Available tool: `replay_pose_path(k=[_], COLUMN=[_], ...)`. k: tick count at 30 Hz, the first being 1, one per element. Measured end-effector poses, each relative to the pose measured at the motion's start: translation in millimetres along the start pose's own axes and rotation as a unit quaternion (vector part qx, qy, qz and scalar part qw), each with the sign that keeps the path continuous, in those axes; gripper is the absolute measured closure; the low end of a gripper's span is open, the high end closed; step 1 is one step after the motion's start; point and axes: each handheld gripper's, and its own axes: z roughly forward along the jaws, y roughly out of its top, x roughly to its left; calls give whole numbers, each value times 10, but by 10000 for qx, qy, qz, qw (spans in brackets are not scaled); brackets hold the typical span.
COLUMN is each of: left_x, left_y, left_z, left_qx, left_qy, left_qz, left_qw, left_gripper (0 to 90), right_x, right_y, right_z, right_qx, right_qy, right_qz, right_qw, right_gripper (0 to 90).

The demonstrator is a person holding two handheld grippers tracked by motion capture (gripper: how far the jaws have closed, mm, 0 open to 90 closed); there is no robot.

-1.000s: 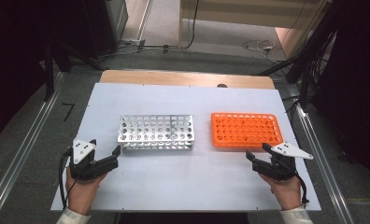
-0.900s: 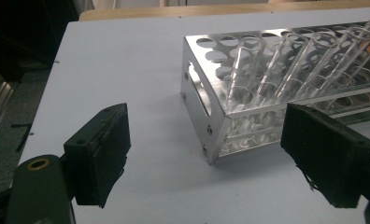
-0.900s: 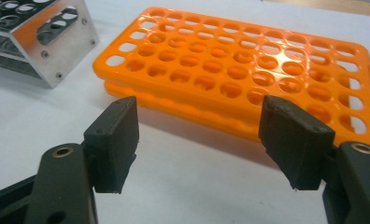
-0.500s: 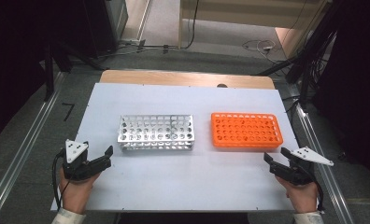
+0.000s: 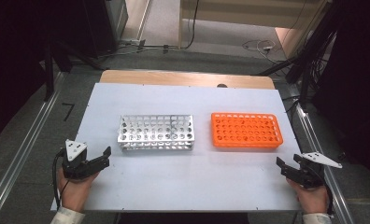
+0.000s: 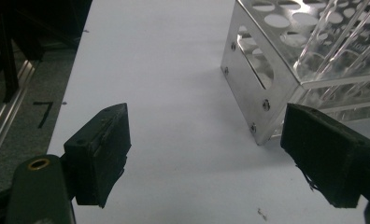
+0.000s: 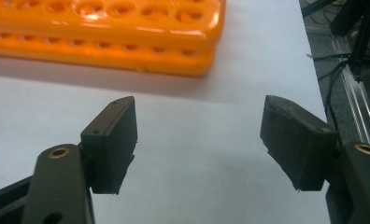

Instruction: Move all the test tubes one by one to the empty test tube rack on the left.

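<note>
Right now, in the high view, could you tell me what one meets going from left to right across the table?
Left gripper → clear test-tube rack → orange test-tube rack → right gripper.

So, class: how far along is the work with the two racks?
Nothing looks done: the metal rack and orange rack sit side by side, both without tubes. In hand: nothing; the left gripper and right gripper are open, apart from the racks. All handling remains.

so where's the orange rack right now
In the high view the orange rack sits on the right half of the white table, beside the clear rack with a gap between them, just beyond the open right tongs.
</note>
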Motion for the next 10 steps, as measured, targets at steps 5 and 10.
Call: replay_pose_path(k=[5,10], left_x=[4,-3], left_y=[-16,-11], left_z=[56,49], left_qx=[100,81], left_qy=[-6,-37], left_qz=[-39,-44], left_qw=[9999,10000], left_gripper=[158,158], right_x=[-37,4], right_y=[-56,-64], right_z=[70,142], right_qx=[155,282], right_qy=[24,-3], right_qz=[52,-62], right_qw=[9999,9996], right_gripper=[245,233])
